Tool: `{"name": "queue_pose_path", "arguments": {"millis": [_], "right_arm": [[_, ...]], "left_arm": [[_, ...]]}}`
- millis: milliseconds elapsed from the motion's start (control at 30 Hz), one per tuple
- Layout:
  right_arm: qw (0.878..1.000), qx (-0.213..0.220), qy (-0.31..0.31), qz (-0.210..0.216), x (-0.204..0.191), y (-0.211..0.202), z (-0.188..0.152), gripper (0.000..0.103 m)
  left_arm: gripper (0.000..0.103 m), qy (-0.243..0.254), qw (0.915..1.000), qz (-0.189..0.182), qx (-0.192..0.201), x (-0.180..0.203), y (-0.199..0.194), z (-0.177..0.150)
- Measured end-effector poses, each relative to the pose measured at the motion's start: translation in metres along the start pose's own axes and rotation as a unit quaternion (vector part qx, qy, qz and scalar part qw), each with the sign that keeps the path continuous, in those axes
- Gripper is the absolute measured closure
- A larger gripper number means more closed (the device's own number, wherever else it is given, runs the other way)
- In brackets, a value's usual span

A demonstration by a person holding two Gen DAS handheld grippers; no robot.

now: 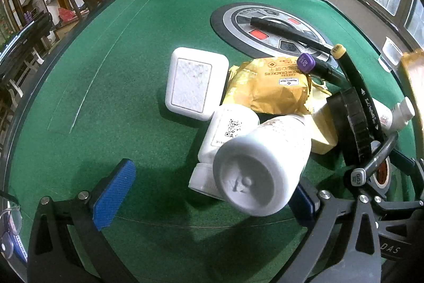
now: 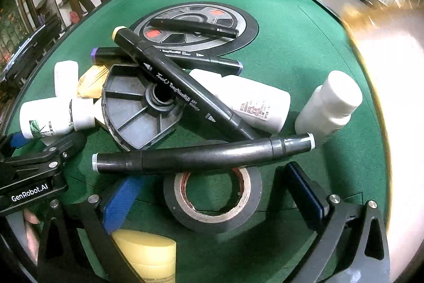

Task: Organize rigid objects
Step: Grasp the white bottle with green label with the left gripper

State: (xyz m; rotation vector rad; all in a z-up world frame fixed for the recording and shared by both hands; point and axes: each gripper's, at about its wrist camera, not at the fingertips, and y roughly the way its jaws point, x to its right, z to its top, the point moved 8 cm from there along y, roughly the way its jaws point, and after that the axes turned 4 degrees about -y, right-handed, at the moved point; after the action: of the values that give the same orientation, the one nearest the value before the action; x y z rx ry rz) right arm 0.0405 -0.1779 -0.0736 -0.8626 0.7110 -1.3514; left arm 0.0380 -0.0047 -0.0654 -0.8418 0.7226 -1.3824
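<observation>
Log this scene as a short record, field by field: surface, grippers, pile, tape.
surface: green felt table
left gripper: open, big white bottle between its fingers, grip unclear
right gripper: open, around black tape roll
pile: black markers crossed over a grey disc and white bottles
standing apart: upright white bottle

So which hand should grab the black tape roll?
Probably the right. The right gripper is open with the black tape roll between its fingers; the left gripper sits by a white bottle.
</observation>
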Motion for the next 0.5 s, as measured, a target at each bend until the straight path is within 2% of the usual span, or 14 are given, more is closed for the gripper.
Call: {"name": "queue_pose_path", "arguments": {"millis": [500], "right_arm": [[1.0,0.0,0.0,0.0,0.0008,-0.0003,-0.0014,0.001]], "left_arm": [[0.0,0.0,1.0,0.0,0.0,0.0006,-0.0005,-0.0011]]}}
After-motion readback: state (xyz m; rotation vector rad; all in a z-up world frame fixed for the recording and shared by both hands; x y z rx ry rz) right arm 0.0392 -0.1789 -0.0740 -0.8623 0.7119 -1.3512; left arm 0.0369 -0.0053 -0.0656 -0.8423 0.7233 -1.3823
